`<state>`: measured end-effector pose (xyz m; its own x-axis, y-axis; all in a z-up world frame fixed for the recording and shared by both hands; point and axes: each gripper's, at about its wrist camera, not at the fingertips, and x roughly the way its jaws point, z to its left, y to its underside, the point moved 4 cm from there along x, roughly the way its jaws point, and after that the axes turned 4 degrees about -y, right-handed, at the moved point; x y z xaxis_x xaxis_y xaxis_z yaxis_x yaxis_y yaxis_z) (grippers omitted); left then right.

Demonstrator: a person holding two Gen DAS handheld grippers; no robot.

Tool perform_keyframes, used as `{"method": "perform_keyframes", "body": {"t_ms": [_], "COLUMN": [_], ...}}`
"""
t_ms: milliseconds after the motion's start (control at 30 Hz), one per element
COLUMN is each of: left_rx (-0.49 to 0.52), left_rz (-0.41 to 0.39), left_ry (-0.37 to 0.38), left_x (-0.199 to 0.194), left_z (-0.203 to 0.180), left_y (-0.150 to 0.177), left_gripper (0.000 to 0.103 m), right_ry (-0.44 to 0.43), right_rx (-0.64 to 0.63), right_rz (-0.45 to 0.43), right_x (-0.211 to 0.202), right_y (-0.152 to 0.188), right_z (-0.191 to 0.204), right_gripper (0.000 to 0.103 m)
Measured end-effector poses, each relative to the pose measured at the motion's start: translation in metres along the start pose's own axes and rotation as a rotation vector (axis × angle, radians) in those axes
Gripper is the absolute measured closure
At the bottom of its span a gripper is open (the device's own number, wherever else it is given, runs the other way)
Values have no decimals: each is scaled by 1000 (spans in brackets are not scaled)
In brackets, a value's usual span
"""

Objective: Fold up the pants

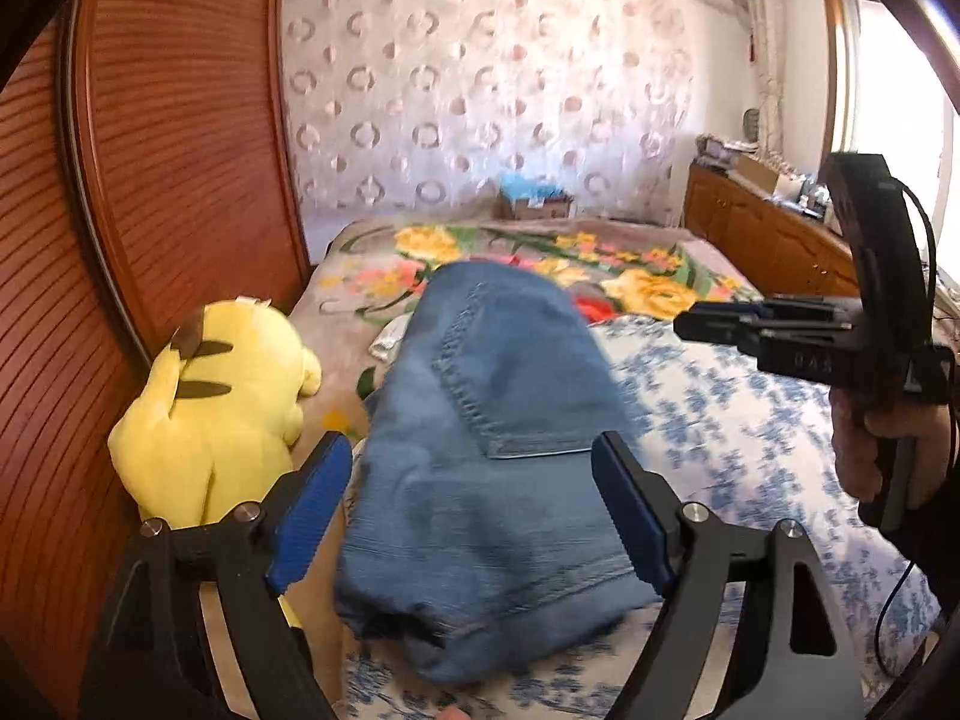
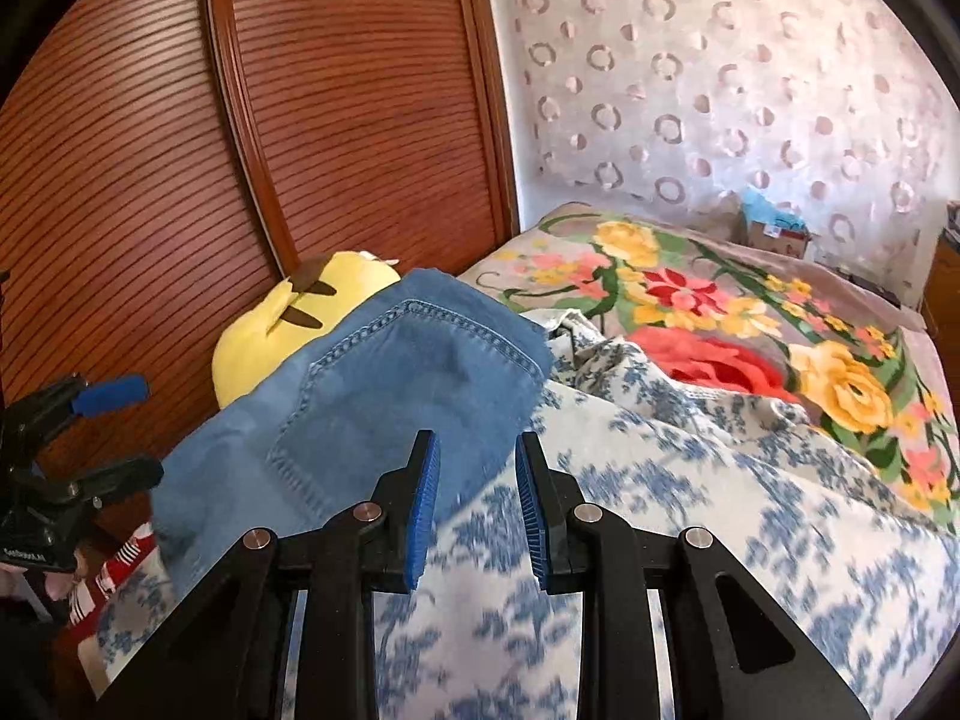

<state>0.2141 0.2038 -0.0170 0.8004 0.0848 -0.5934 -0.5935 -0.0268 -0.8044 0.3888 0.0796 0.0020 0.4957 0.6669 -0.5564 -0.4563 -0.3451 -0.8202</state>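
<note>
Both tools are matte black frames with ribbed blue pads lining the jaws and silver screw heads at the pivots, the left gripper matching the right gripper, whose handle trails a thin black cable

Bed beside a wooden wardrobe, covered near the viewer by a blue-and-white floral sheet and farther back by a bright flowered blanket. Lying on it: folded jeans, a yellow plush toy at the wardrobe side, and a cardboard box at the far end.
</note>
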Motion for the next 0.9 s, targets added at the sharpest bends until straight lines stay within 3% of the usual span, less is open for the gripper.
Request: {"method": "perform_keyframes", "body": {"t_ms": [300, 633, 900], "left_rx": [38, 72, 75], "left_rz": [-78, -100, -119], "left_ry": [32, 51, 103], "left_x": [-43, -69, -90], "left_z": [-47, -102, -137], "left_y": [-6, -1, 10], "left_gripper": [18, 18, 18], "right_ry": [66, 180, 259], "right_rx": [18, 39, 66], "right_rz": [-63, -155, -205], "right_x": [-80, -177, -238], "right_y": [39, 90, 122], "right_z": [10, 33, 54], "right_gripper": [69, 41, 39]}}
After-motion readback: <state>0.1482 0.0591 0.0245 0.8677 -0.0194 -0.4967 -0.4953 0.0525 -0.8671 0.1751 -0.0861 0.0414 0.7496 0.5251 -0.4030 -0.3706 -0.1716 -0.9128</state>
